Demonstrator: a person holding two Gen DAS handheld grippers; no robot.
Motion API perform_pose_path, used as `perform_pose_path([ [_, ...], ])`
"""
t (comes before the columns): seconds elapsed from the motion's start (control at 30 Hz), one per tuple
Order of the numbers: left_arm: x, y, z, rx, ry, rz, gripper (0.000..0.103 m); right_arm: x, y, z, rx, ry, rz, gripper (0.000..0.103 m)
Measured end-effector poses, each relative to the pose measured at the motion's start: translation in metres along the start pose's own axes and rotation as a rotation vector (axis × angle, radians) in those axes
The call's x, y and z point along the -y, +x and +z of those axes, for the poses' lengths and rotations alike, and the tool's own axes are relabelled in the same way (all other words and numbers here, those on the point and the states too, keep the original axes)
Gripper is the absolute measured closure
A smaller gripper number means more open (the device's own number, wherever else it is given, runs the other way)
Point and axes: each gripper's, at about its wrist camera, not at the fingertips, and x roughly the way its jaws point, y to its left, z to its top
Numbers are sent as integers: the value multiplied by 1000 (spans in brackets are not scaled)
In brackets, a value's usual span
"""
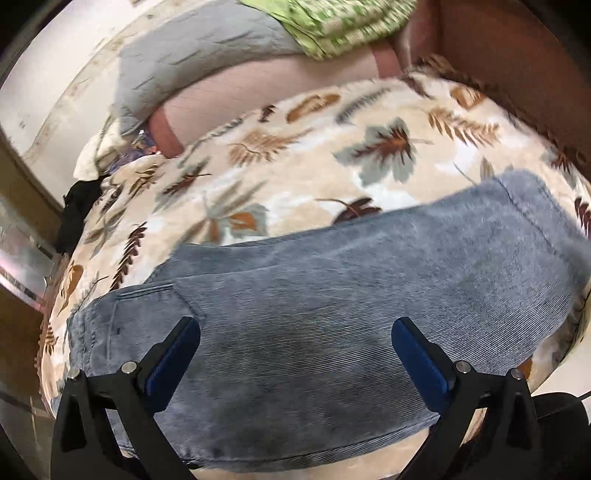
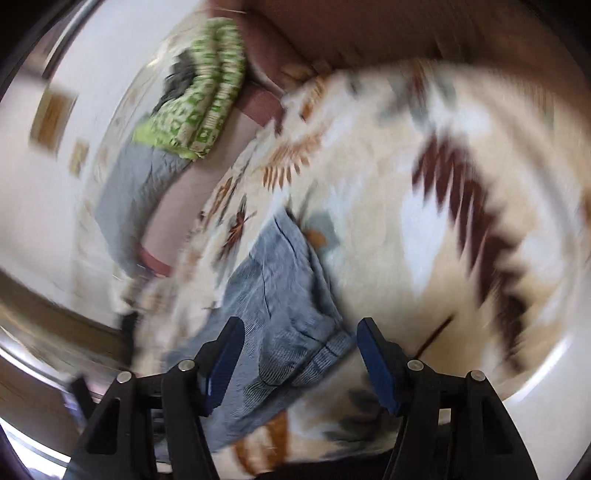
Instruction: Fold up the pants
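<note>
Pants (image 1: pixel 332 295) lie on the blanket (image 1: pixel 295 155) beneath both released tongs: left tongs (image 1: pixel 295 332) over the broad panel, right tongs (image 2: pixel 299 332) over a hem. Pinch every layer squarely before lifting.

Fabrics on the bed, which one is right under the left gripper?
The blue-grey corduroy pants, lying flat below the open left gripper. The green patterned cloth and grey quilt lie far back.
</note>
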Motion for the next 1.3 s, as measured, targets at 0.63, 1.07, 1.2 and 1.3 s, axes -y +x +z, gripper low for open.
perform_pose_path([
  [0.63,-69,2,-24,3,-160,12,0,-66,70,-37,-277,-340,-202,63],
  [1.07,-76,57,-58,-210,-201,-14,0,-78,82,-43,-333,-413,-288,62],
  [1.2,-87,64,-71,-204,-282,-89,0,-84,90,-47,-354,-466,-319,62],
  [1.3,-84,63,-74,-195,-253,-89,0,-87,93,-49,-360,-488,-331,61],
])
